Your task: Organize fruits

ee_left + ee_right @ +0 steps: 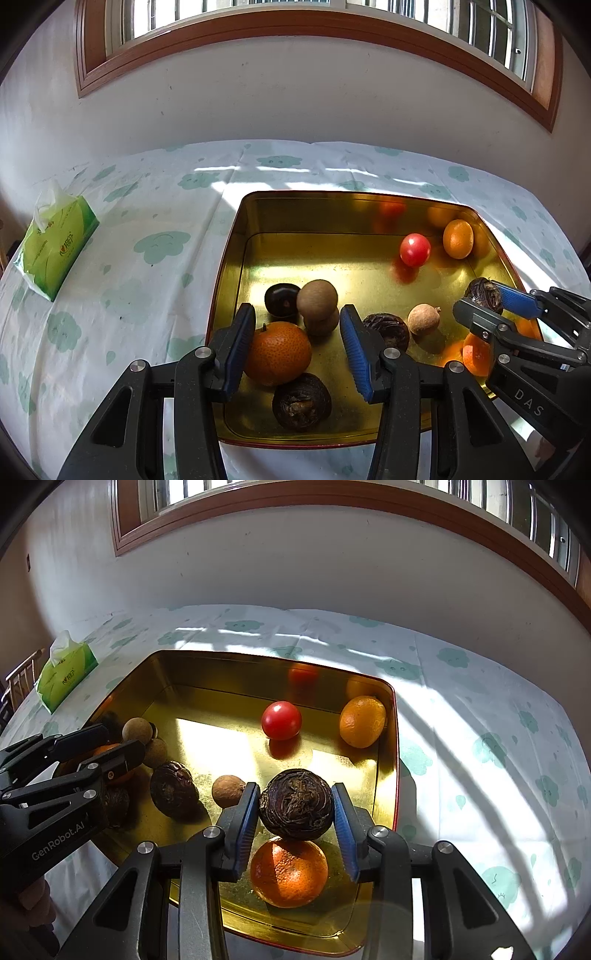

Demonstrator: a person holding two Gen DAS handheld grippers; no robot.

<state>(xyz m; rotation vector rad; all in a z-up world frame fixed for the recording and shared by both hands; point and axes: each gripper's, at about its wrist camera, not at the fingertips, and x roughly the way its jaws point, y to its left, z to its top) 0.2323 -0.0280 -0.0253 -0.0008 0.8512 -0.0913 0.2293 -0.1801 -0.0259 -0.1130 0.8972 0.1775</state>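
Observation:
A gold metal tray [236, 258] holds the fruits. My left gripper [295, 310] is open around a tangerine [277, 352]: its left pad touches the fruit, while a gap separates it from the right pad. Two tan longans [317, 297] and a dark round fruit [282, 302] lie just beyond. My right gripper [295, 788] is shut on a dark wrinkled fruit [295, 805], held over a second tangerine [290, 873]. A red tomato [281, 720] and a small orange [362, 722] sit at the far right of the tray.
More dark wrinkled fruits [301, 402] and a loose longan [424, 319] lie in the tray. A green tissue pack [55, 247] rests on the cloud-print tablecloth [147, 295] at the left. The wall and window stand behind the table.

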